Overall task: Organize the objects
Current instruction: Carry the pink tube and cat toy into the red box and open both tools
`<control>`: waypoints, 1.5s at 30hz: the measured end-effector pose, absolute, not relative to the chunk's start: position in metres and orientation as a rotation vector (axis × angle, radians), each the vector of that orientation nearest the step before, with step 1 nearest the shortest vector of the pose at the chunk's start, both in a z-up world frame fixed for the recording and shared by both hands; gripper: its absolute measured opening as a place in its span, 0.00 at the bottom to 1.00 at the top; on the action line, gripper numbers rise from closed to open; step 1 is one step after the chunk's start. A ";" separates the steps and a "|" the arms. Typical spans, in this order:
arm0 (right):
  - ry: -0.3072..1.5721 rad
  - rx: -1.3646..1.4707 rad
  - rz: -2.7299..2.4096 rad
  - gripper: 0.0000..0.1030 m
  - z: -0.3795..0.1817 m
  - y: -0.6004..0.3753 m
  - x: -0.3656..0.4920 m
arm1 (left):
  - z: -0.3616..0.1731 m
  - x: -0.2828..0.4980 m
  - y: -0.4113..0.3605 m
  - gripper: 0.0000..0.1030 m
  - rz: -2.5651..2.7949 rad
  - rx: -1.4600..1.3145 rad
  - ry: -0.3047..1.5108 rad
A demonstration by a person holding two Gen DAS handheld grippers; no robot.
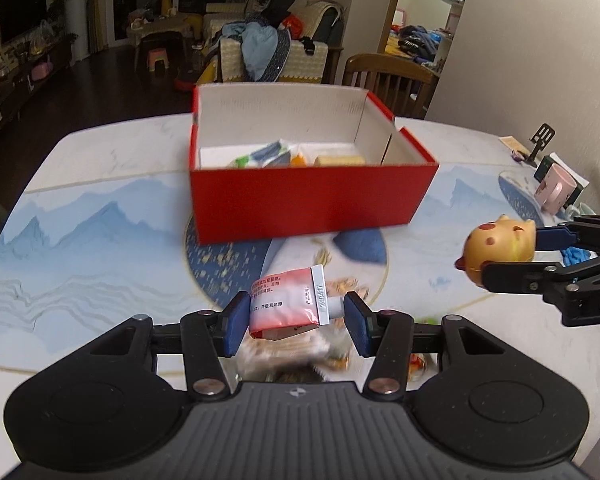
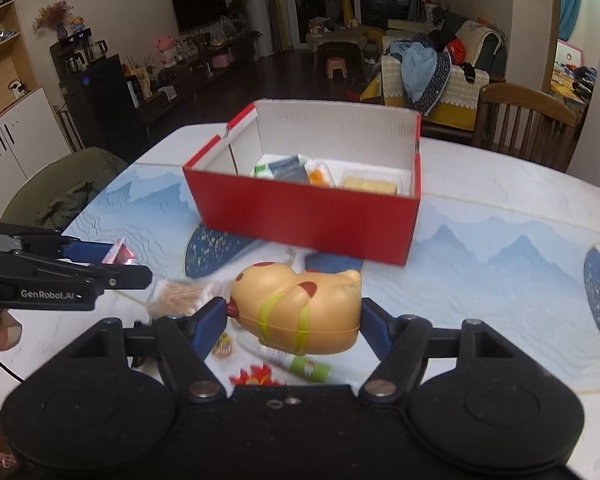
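My left gripper point(image 1: 296, 316) is shut on a red and white tube point(image 1: 290, 304) and holds it above the table, short of the red box point(image 1: 312, 200). My right gripper point(image 2: 294, 316) is shut on a yellow animal toy point(image 2: 300, 308) with red spots, also above the table. The toy point(image 1: 498, 246) and right gripper point(image 1: 512, 256) show at the right of the left wrist view. The left gripper point(image 2: 120, 266) with the tube point(image 2: 118, 256) shows at the left of the right wrist view. The open red box point(image 2: 312, 220) holds several packets and a yellow block point(image 2: 370, 186).
Loose items lie on the table under the grippers: a pack of toothpicks point(image 2: 178, 294), a green and white tube point(image 2: 306, 366), small wrappers point(image 2: 254, 374). A pink mug point(image 1: 554, 190) stands at the table's right. A wooden chair point(image 1: 388, 80) stands behind the table.
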State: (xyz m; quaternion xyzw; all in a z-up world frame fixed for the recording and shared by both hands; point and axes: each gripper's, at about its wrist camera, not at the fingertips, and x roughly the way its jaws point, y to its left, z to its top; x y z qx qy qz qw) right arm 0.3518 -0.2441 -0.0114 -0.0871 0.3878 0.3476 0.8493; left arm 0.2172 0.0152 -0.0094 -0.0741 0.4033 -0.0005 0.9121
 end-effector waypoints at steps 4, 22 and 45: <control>0.781 -0.177 0.724 0.69 -0.001 -0.239 0.367 | 0.001 0.237 0.014 0.49 -0.003 -0.141 0.808; 0.673 -0.231 0.746 0.69 0.026 -0.198 0.436 | 0.034 0.328 0.020 0.49 0.032 -0.082 0.762; 0.842 -0.388 0.727 0.69 -0.049 -0.143 0.520 | -0.027 0.434 0.027 0.49 0.114 0.010 0.941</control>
